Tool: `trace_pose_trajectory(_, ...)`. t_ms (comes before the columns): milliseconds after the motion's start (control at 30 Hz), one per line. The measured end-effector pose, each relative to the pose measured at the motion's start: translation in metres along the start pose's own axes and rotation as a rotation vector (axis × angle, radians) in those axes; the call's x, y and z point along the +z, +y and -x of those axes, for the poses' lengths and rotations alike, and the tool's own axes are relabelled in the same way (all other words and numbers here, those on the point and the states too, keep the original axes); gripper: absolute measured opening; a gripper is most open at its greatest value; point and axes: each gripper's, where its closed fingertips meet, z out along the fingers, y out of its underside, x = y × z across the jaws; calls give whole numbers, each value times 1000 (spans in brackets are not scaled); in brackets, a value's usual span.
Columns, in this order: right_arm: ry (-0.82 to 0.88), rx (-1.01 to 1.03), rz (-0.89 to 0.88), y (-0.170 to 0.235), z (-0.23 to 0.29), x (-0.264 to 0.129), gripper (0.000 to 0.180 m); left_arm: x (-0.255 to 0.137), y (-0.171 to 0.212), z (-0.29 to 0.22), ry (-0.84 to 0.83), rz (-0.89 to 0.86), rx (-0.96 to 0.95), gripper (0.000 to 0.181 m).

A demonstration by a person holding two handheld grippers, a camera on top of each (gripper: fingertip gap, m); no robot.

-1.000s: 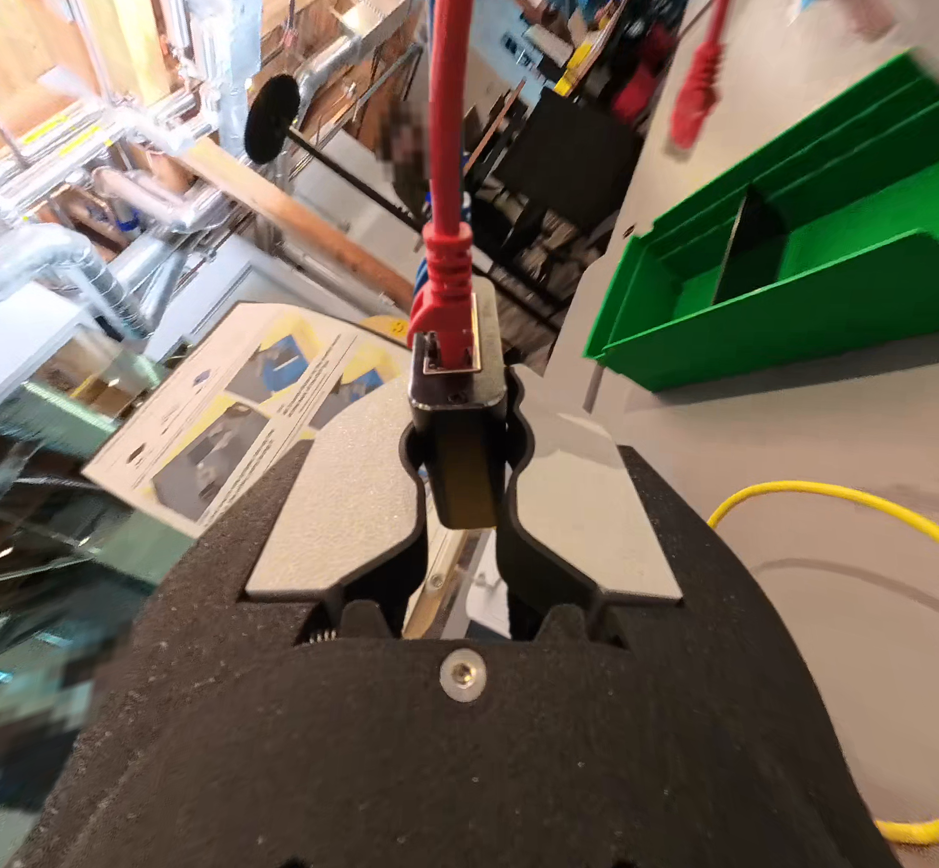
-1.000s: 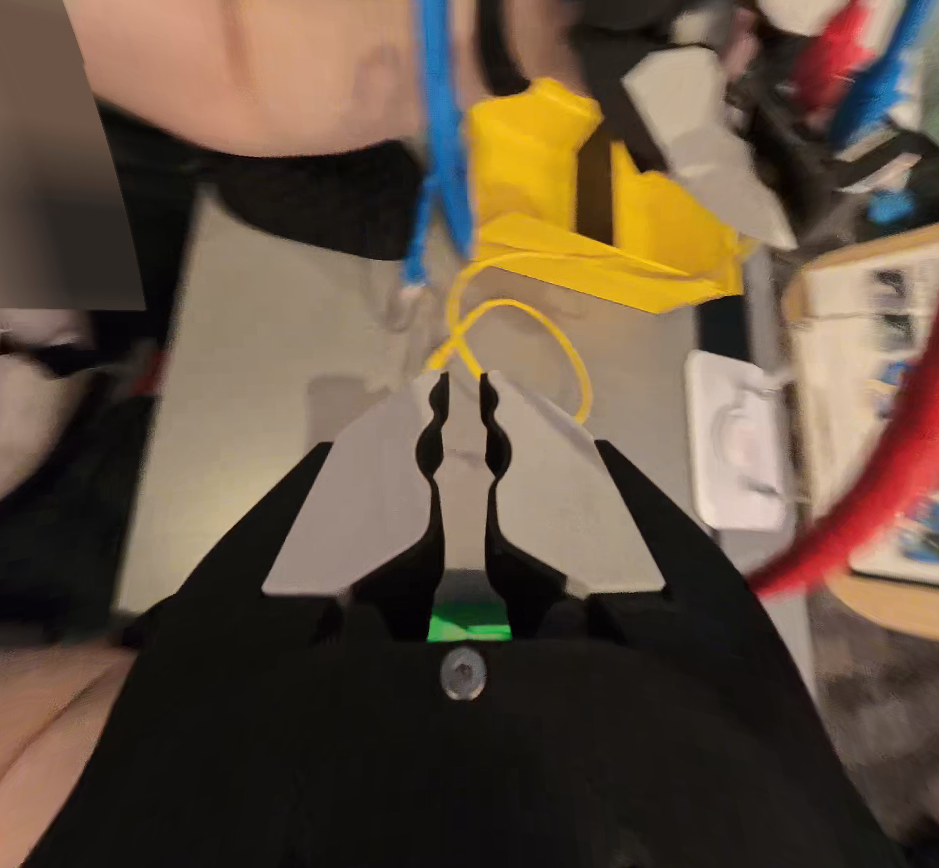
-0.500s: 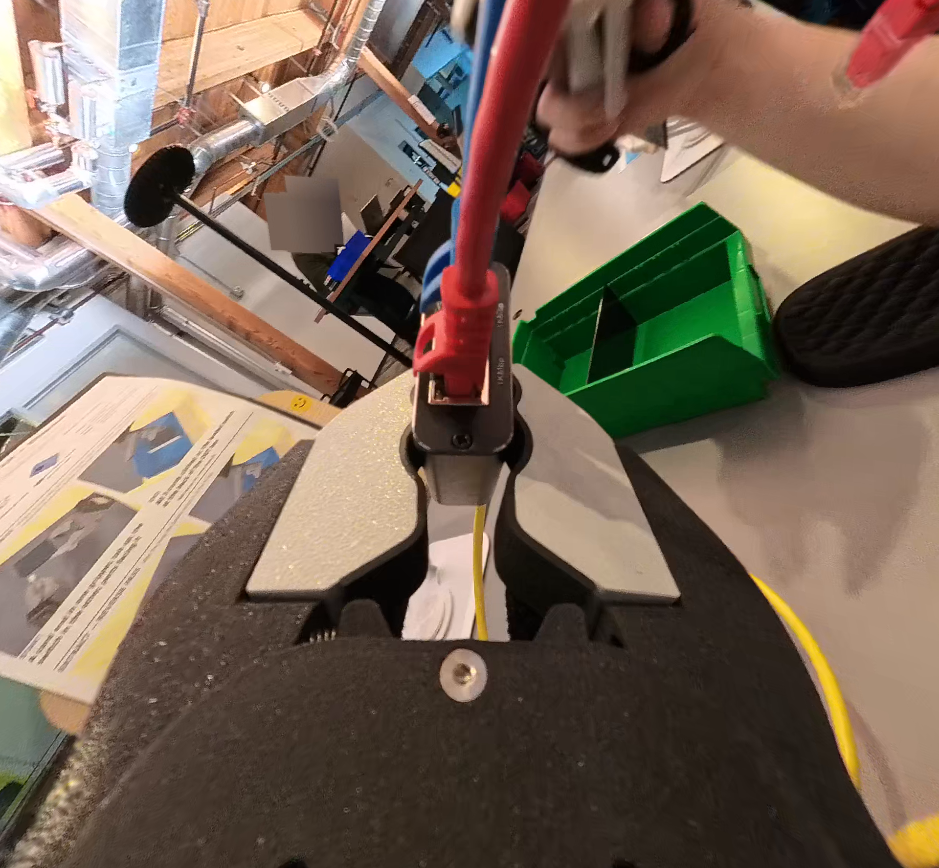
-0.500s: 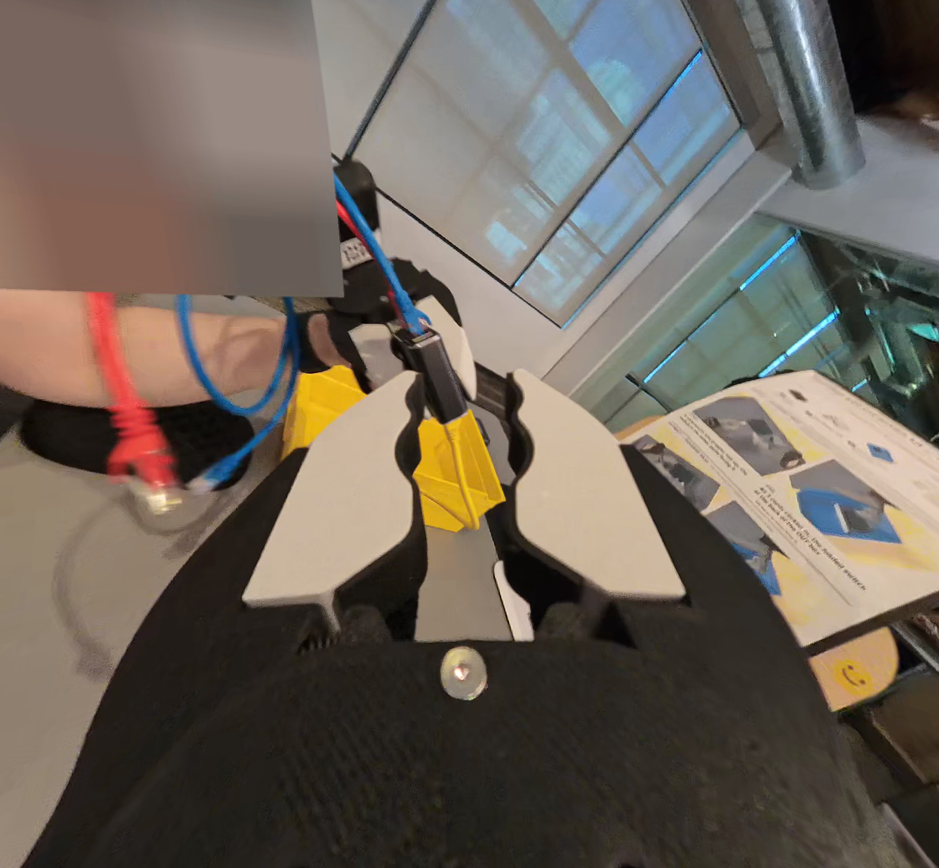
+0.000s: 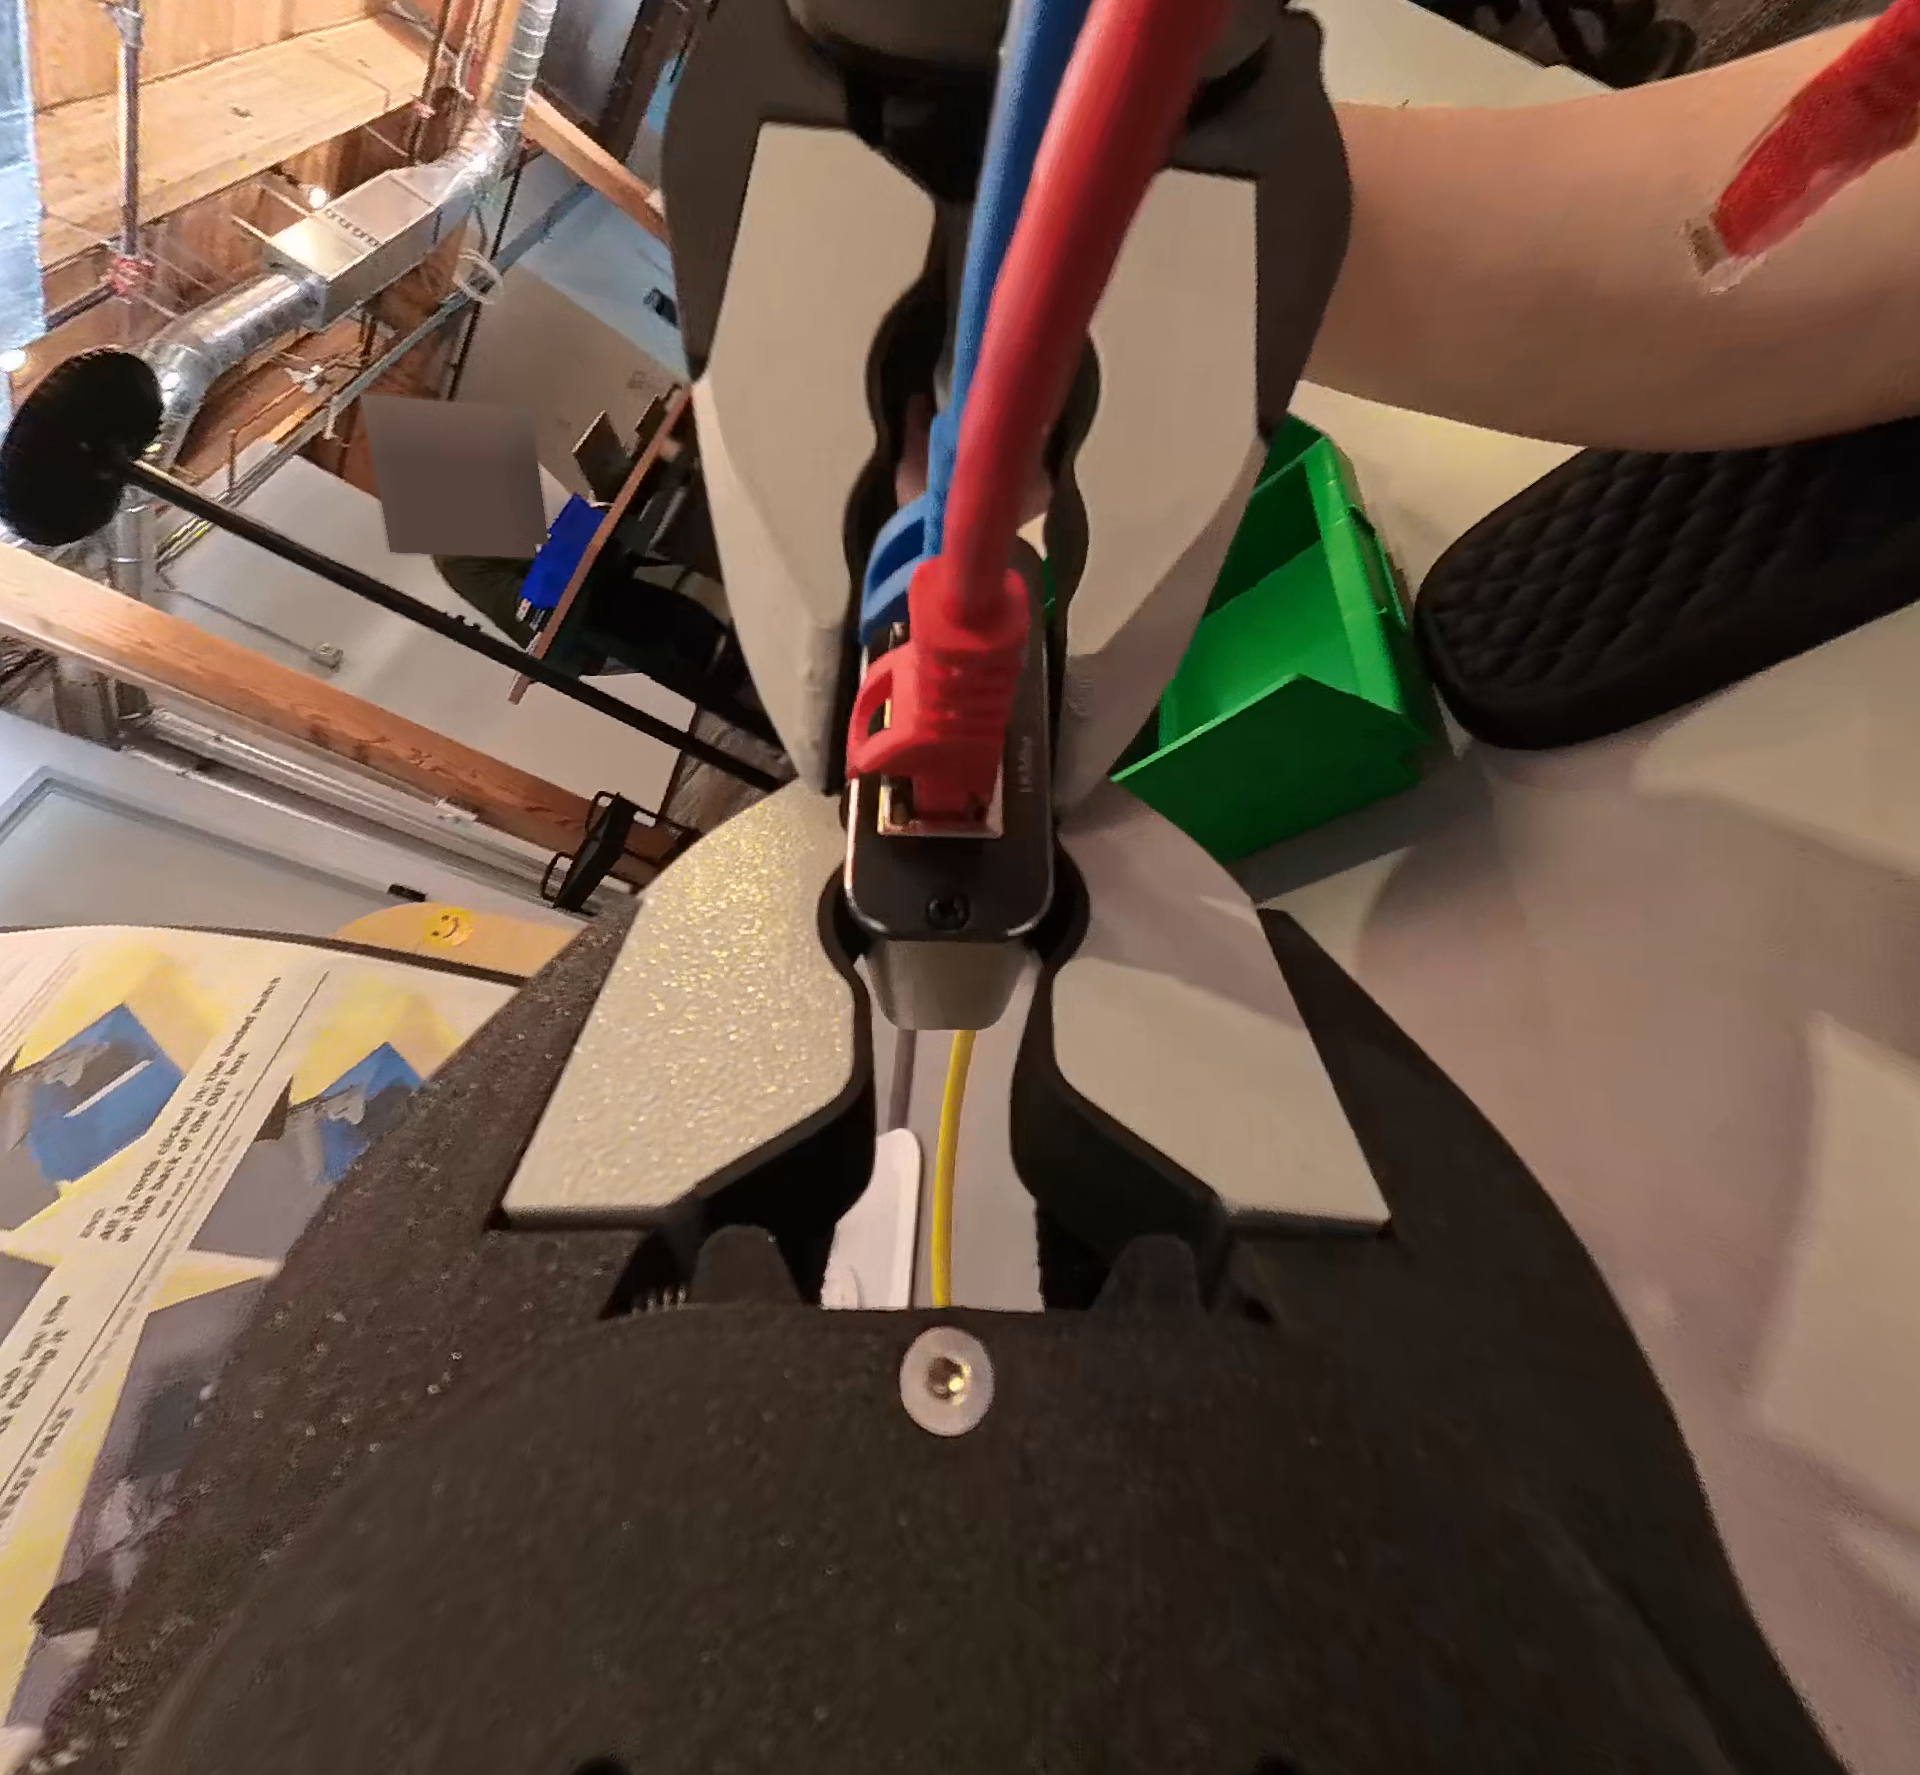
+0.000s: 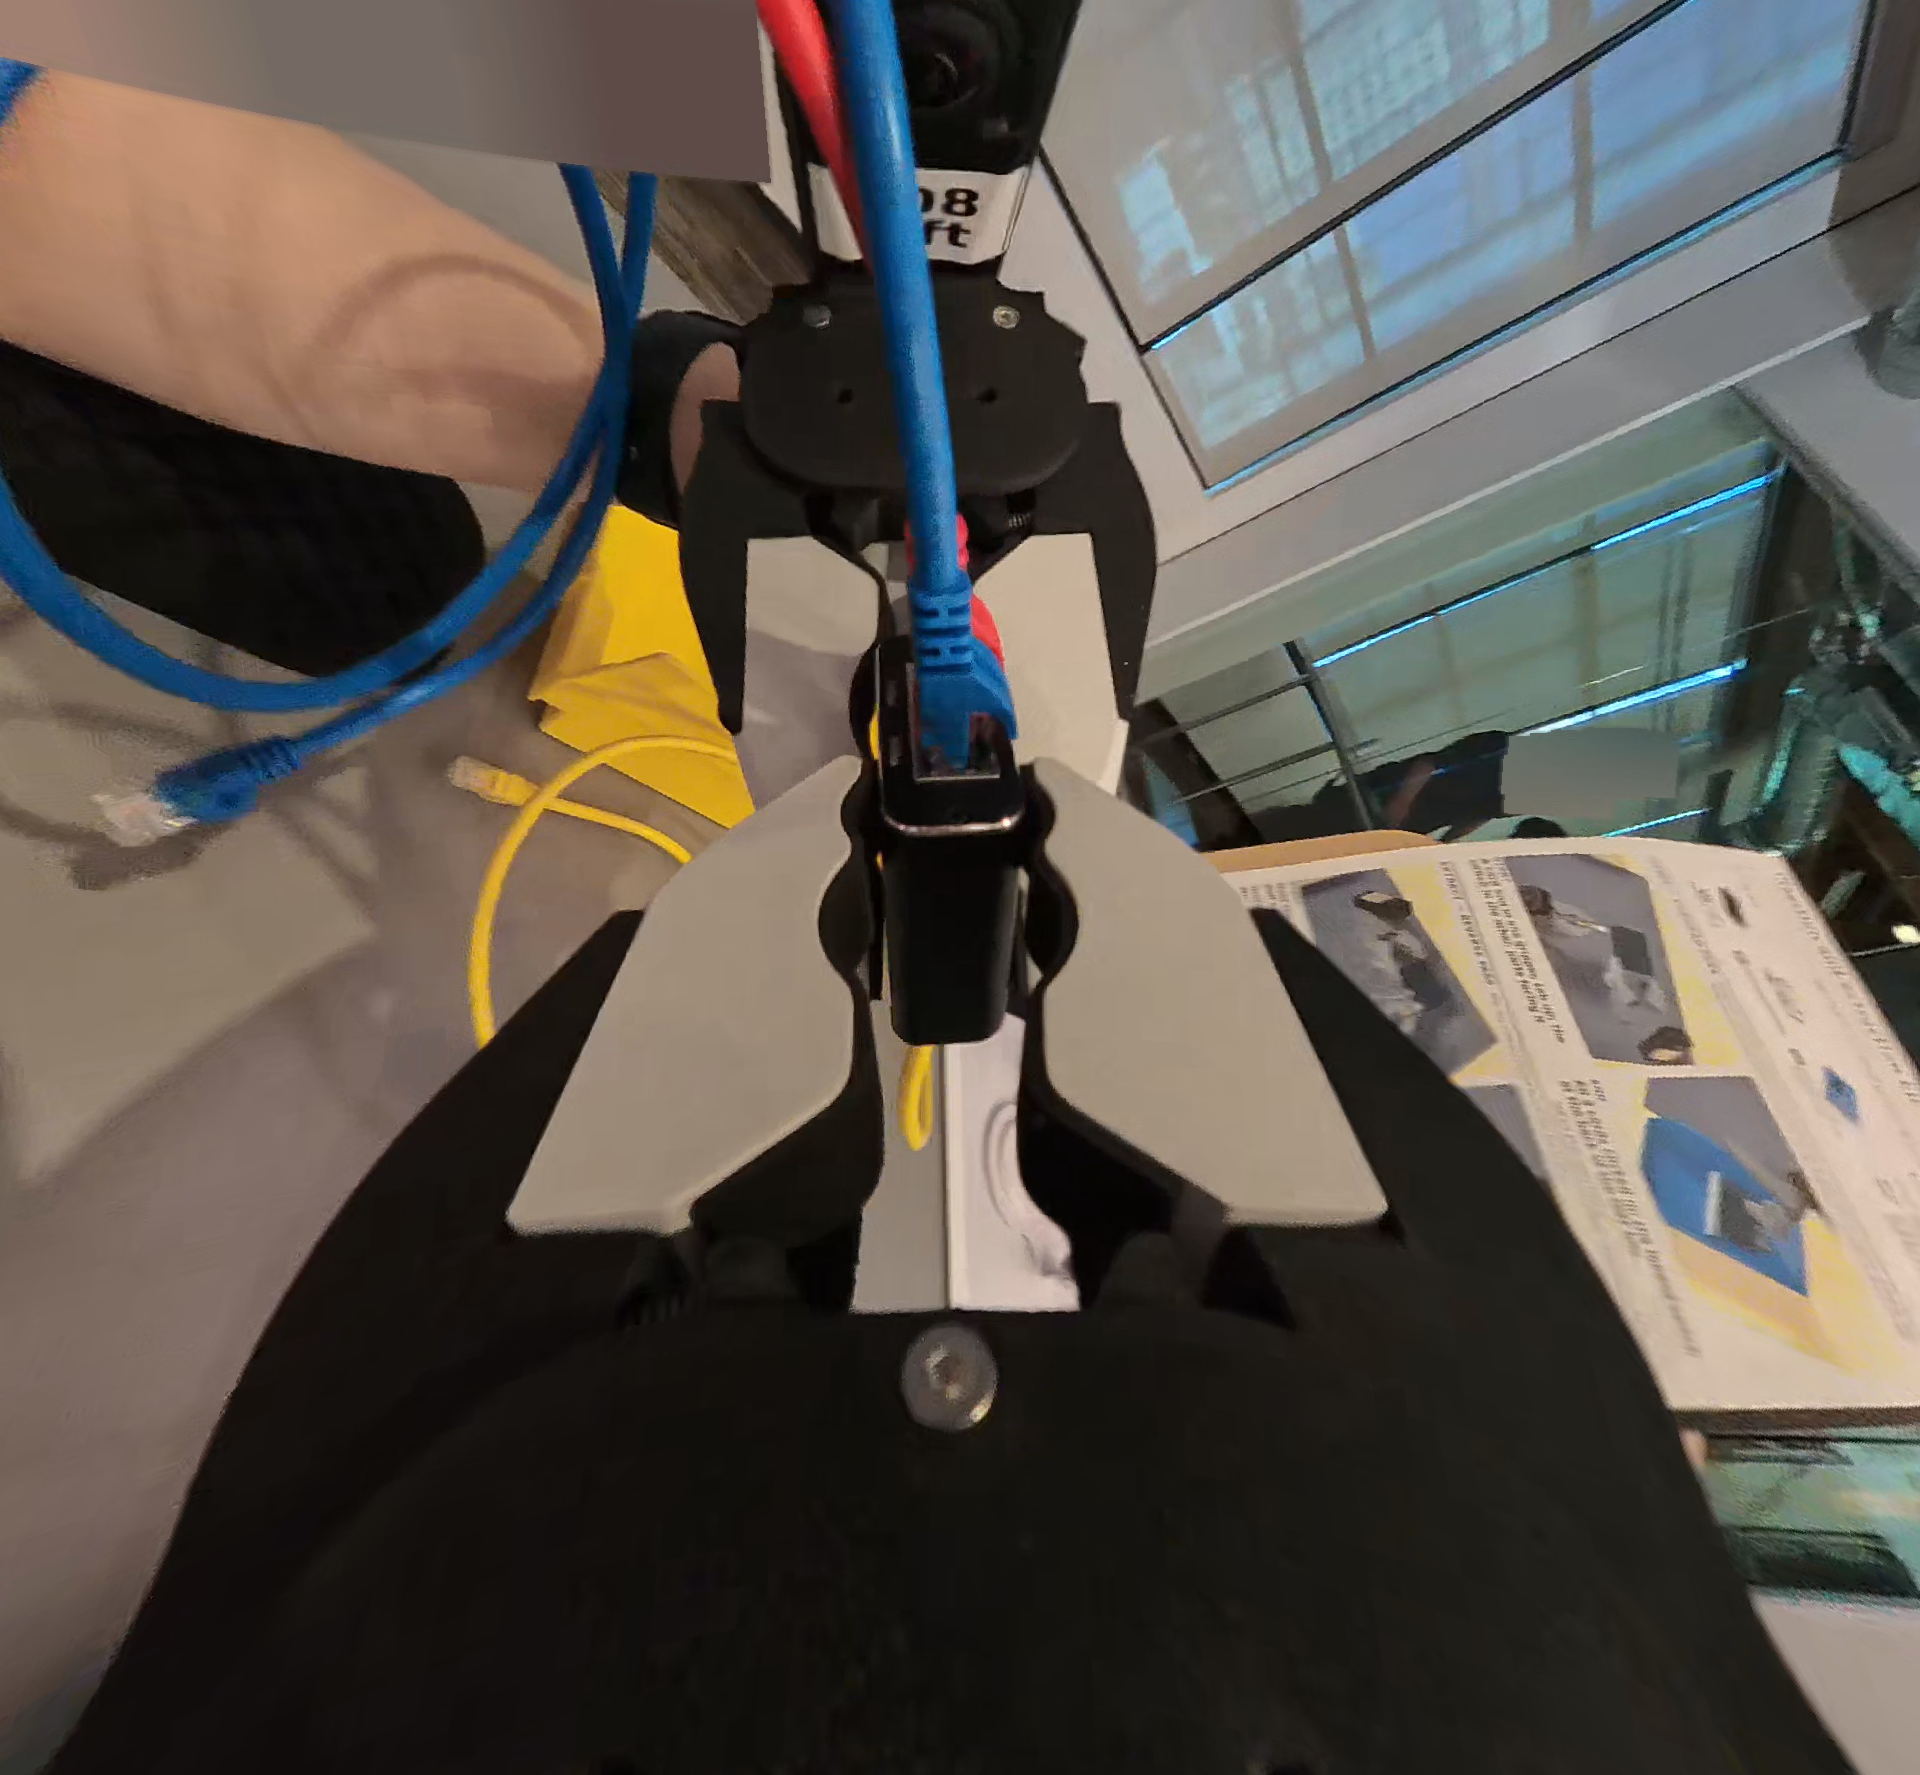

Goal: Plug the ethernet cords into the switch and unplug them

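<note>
The left claw [image 5: 951, 904] grips the small black switch [image 5: 948, 878] between its two grey fingers [image 5: 727, 1019], and the switch is up in the air, off the grey worktop [image 5: 1662, 1050]. The right claw [image 6: 948, 795] comes from the other side and pinches the same switch [image 6: 945, 904] at its far end, so both claws hold one little box and their tips almost meet. In the left wrist view the right claw [image 5: 961, 603] shows up close, pointing back at the camera. A red cord [image 5: 1049, 271] is plugged into the switch, and its red plug [image 5: 935, 697] sits in a port on the top face. A blue cord [image 5: 1023, 167] is plugged in right beside it. In the right wrist view the blue plug [image 6: 951, 686] is in front and the red one peeks out behind it. The blue cord [image 6: 312, 645] loops down on the left, and its other end [image 6: 213, 780] hangs free near the worktop [image 6: 208, 998]. A thin yellow cord [image 6: 520, 852] lies on the worktop with its plug loose. A green bin [image 5: 1288, 697] sits on the worktop behind the claws, and a yellow bin [image 6: 634, 645] sits on the other side. A printed sheet [image 6: 1621, 1102] with pictures lies off to one side. A person's bare arm [image 5: 1558, 302] reaches in above the green bin.
</note>
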Motion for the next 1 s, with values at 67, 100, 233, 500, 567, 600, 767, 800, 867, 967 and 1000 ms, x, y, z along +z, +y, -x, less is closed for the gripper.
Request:
trace_pose_trajectory(67, -15, 30, -15, 1, 0, -1, 26, 0, -1, -1, 7, -8, -11, 26)
trace_pose_trajectory(100, -16, 28, -28, 0, 1, -1, 27, 0, -1, -2, 16, -10, -16, 26)
trace_pose_trajectory(233, -44, 27, -46, 1, 4, -3, 26, 2, -2, -5, 36, -9, -23, 26)
trace_pose_trajectory(500, -23, 41, 78, 11, -1, 1, 26, 0, 12, 4, 10, 41, -141, 36)
trace_pose_trajectory(567, 10, 66, 91, 17, -8, 1, 26, -8, 21, 16, -29, 59, -200, 47)
trace_pose_trajectory(600, 34, 86, 95, 21, -14, -1, 26, -15, 26, 23, -45, 64, -235, 51)
trace_pose_trajectory(767, 198, 205, 185, 56, -51, -22, 26, -61, 78, 65, -233, 213, -396, 56)
trace_pose_trajectory(800, 225, 225, 189, 60, -57, -28, 26, -74, 95, 78, -318, 276, -431, 53)
trace_pose_trajectory(867, 326, 246, 198, 66, -74, -45, 27, -97, 122, 91, -419, 372, -494, 54)
trace_pose_trajectory(967, 436, 271, 221, 75, -92, -71, 26, -112, 136, 96, -459, 414, -548, 54)
trace_pose_trajectory(1000, 470, 277, 237, 78, -96, -78, 26, -114, 138, 97, -471, 424, -551, 53)
